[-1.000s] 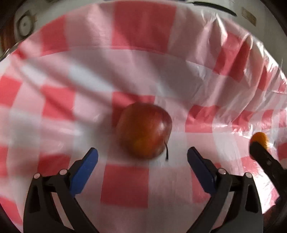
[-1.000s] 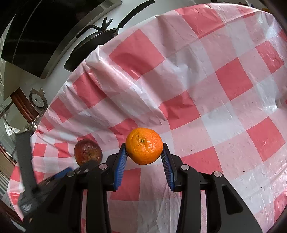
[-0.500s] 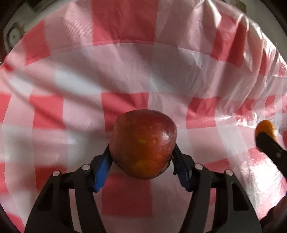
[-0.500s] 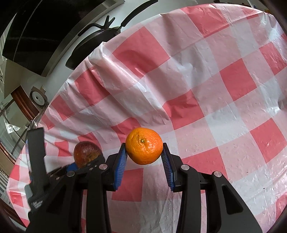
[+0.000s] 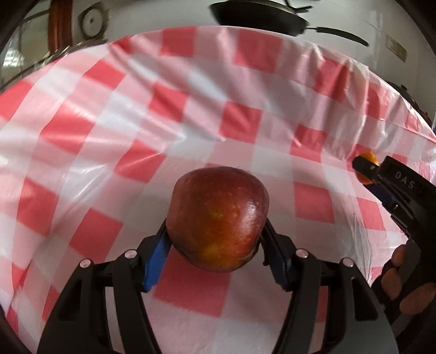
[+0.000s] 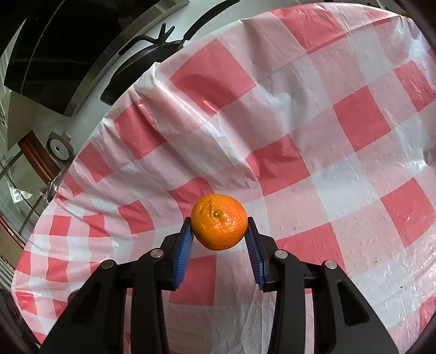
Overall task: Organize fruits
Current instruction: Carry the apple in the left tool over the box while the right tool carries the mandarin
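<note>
A dark red apple (image 5: 218, 217) with yellowish patches sits between the blue pads of my left gripper (image 5: 216, 249), which is shut on it and holds it above the red-and-white checked tablecloth (image 5: 114, 114). My right gripper (image 6: 219, 241) is shut on an orange mandarin (image 6: 218, 221), held above the tablecloth (image 6: 340, 152) with its stem end facing the camera. In the left wrist view the right gripper (image 5: 366, 170) shows at the right edge, with the mandarin (image 5: 370, 158) partly hidden behind its fingers.
A black frying pan (image 5: 259, 15) lies beyond the cloth's far edge; the pan (image 6: 141, 60) also appears on a white counter in the right wrist view, beside a dark cooktop (image 6: 54, 49). A person's hand (image 5: 403, 283) grips the right tool's handle.
My left gripper shut on the apple, then carried it up and back from the cloth, so the far edge and pan came into view. The right gripper with the mandarin stayed put.
</note>
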Available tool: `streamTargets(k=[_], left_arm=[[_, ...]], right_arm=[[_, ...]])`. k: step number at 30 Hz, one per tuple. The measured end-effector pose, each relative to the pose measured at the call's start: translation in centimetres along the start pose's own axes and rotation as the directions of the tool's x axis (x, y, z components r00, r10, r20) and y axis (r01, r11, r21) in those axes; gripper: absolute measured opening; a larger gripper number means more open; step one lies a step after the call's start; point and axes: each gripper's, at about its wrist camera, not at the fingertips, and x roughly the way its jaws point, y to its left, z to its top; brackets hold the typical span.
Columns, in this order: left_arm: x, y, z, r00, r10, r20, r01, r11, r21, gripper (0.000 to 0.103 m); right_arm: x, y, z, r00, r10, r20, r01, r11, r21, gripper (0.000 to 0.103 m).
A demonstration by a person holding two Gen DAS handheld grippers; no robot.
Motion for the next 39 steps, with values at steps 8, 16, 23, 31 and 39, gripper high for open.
streamTargets(k=[8, 16, 23, 31, 39], left_arm=[[-1.0, 2.4, -0.7, 1.000, 0.002, 0.021, -0.001, 0.999, -0.038, 0.064], [-3.1, 3.0, -2.0, 0.999, -0.029, 0.038, 0.030, 0.999, -0.036, 0.064], [-4.4, 3.4, -2.9, 0.997, -0.019, 0.070, 0.022, 0.999, -0.033, 0.064], [-6.5, 4.1, -5.3, 0.996, 0.000, 0.086, 0.004, 0.999, -0.043, 0.064], [-10.5, 4.3, -7.9, 0.994, -0.015, 0.112, 0.024, 0.996, -0.087, 0.064]], right_arm=[[0.3, -0.1, 0.3, 0.999, 0.033, -0.016, -0.033, 0.999, -0.014, 0.039], [-1.7, 0.6, -1.8, 0.995, 0.049, -0.089, -0.053, 0.998, -0.035, 0.039], [-8.6, 2.1, -6.2, 0.993, 0.051, -0.105, -0.060, 0.995, -0.080, 0.039], [-14.1, 1.8, -10.4, 0.988, 0.048, -0.145, -0.063, 0.993, -0.100, 0.039], [-17.8, 0.7, -12.4, 0.991, 0.039, -0.130, -0.054, 0.991, -0.120, 0.039]])
